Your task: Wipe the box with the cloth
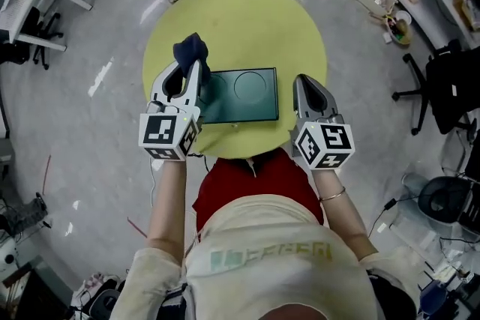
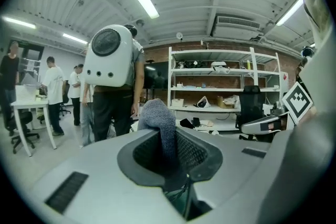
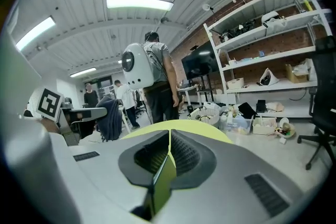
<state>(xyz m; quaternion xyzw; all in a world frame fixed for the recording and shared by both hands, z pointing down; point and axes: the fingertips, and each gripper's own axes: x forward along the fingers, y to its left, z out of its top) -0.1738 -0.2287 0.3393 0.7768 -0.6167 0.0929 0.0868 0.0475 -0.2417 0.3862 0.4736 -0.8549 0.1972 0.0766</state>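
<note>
Two hand-held grippers hover over the round yellow worktop point(image 1: 240, 19). Left hand-held gripper point(image 1: 192, 73) is clamped on the dark blue cloth point(image 1: 191, 50), which bunches out past its tips, beside the left edge of the dark green box point(image 1: 244, 95) lying flat. Right hand-held gripper point(image 1: 305, 86), jaws together and empty, sits just beside the box's right edge.

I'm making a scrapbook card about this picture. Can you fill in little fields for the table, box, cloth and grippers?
Table: round, yellow-green
Box: dark green, lying flat on the table
Cloth: dark blue, near the box's left end
Left gripper: shut on the cloth
Right gripper: shut, empty, to the right of the box
</note>
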